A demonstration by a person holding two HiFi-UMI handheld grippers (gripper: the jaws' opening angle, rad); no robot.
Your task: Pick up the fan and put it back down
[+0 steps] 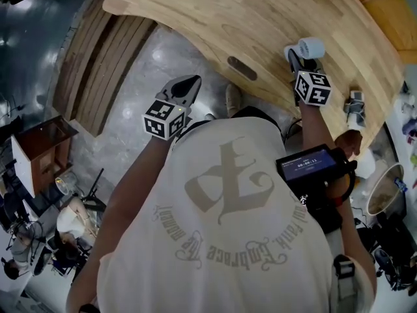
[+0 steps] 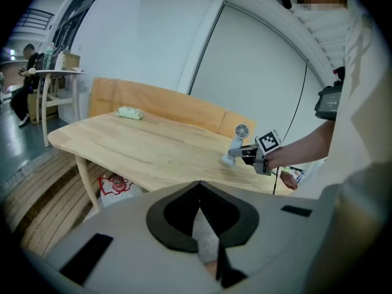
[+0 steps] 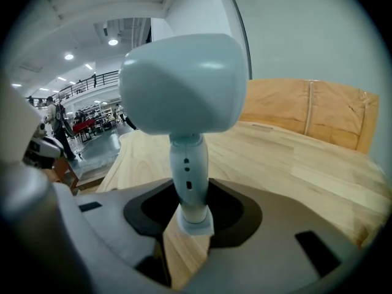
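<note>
A small pale blue hand fan (image 3: 184, 84) stands upright by the near right edge of the wooden table (image 1: 260, 18). My right gripper (image 3: 195, 216) is shut on the lower part of its stem. Its square foot hangs just above the wood. From the head view, the fan's head (image 1: 309, 46) shows past the right gripper (image 1: 300, 59). The left gripper view shows the fan (image 2: 241, 132) and the right gripper (image 2: 240, 154) from the side. My left gripper (image 2: 199, 201) is shut and holds nothing. It hovers off the table's near edge, over the floor (image 1: 186, 87).
A green cloth (image 2: 130, 113) lies at the table's far end. A red-handled bag (image 2: 113, 184) sits under the table. A small white item (image 1: 355, 106) and a hand (image 1: 348, 142) are at the right table edge. Slatted boards (image 1: 104, 57) lie on the floor to the left.
</note>
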